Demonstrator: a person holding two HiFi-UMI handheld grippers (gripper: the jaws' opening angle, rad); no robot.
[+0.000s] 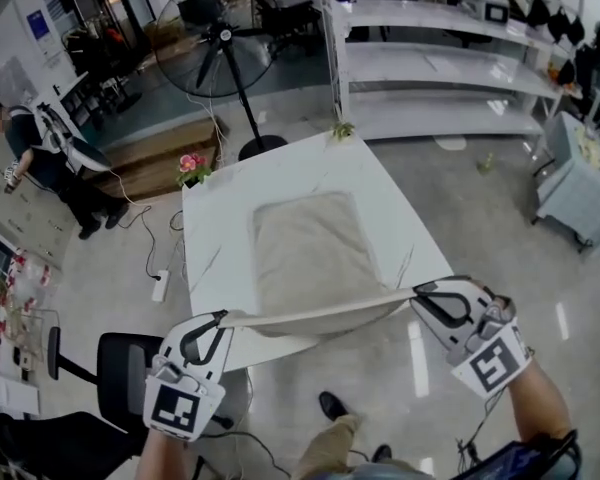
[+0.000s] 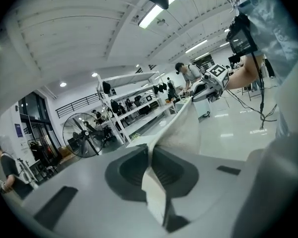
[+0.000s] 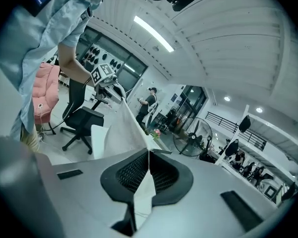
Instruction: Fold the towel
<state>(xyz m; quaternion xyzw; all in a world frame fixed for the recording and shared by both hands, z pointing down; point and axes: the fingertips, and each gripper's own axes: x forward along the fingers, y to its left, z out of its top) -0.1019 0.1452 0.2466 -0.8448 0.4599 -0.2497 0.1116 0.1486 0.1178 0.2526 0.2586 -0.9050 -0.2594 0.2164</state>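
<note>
1. Towel (image 1: 310, 248): beige, most of it flat on the white table (image 1: 220, 218). Its near edge is held up off the top and stretched taut between the two grippers.
2. Left gripper (image 1: 220, 318): jaws pinched shut on the near-left corner, with only a thin tab of cloth showing through the pads in its own view.
3. Right gripper (image 1: 420, 293): same, jaws closed on the near-right corner with a small bite of fabric.
4. Risk, slip: both bites look shallow. More tension along the edge could pull a corner out, dropping that side.
5. Risk, drag: the tabletop looks smooth and nothing pins the far half. Pulling toward the person instead of carrying the edge up and over would likely slide the whole towel, and the fold line wanders.
6. Risk, skew: the right gripper sits a bit further up the head view than the left. If that offset carries into the lay-down, the corners miss the far ones.
7. Risk, sag: if the hands close in, the taut edge goes slack, the middle lands first and creases.
8. Surroundings: flowers (image 1: 192, 165) at the far-left table corner are well apart from the towel, so low concern. The office chair (image 1: 130, 368) is near the left arm and could snag on a wide swing.
</note>
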